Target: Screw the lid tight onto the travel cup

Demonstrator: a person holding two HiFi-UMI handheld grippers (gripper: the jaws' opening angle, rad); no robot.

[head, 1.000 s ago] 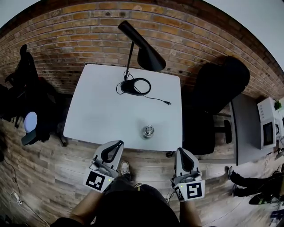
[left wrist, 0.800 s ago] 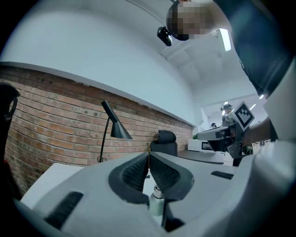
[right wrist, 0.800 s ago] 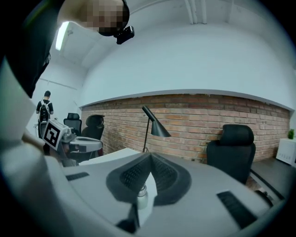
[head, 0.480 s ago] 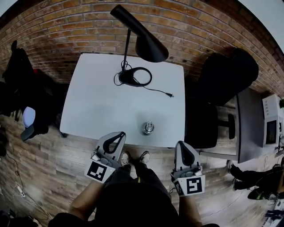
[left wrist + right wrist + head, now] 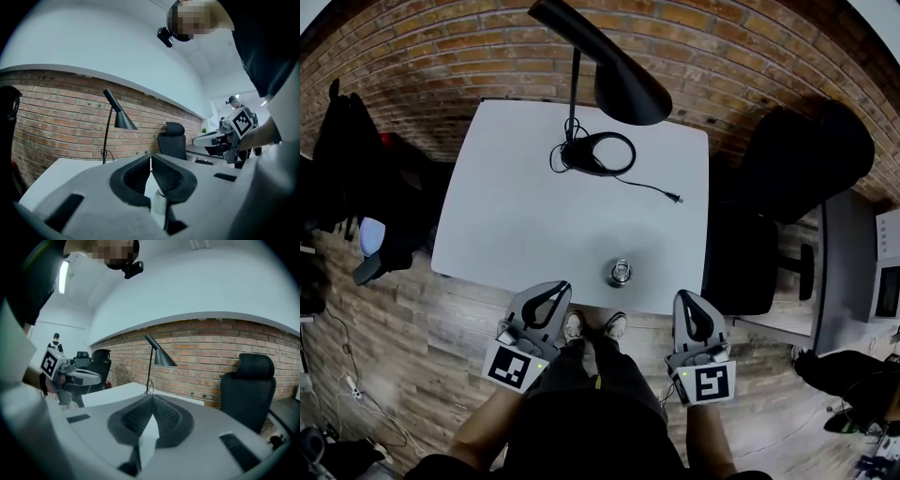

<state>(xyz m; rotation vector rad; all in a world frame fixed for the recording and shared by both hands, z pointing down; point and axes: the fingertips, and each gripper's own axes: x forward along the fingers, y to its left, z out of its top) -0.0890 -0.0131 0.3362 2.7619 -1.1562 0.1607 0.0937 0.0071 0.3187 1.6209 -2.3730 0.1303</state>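
Observation:
A small shiny metal travel cup (image 5: 620,273) stands upright near the front edge of the white table (image 5: 516,225); I see no separate lid lying anywhere. My left gripper (image 5: 557,291) hovers just off the table's front edge, left of the cup, with its jaws shut and nothing in them. My right gripper (image 5: 688,300) is held off the front right corner, also shut and empty. In the left gripper view the shut jaws (image 5: 151,157) point across the table, and the pale cup (image 5: 159,204) shows in the gap below them. The right gripper view shows its shut jaws (image 5: 152,400).
A black desk lamp (image 5: 619,80) stands at the table's far side, its ring base (image 5: 602,154) and loose cord plug (image 5: 674,198) lying on the top. A black office chair (image 5: 792,178) is to the right. Dark bags (image 5: 356,187) sit left; a brick wall behind.
The head view has shifted, so the table and cup sit slightly lower and to the right in the frame. Both grippers stay shut and empty just off the table's front edge.

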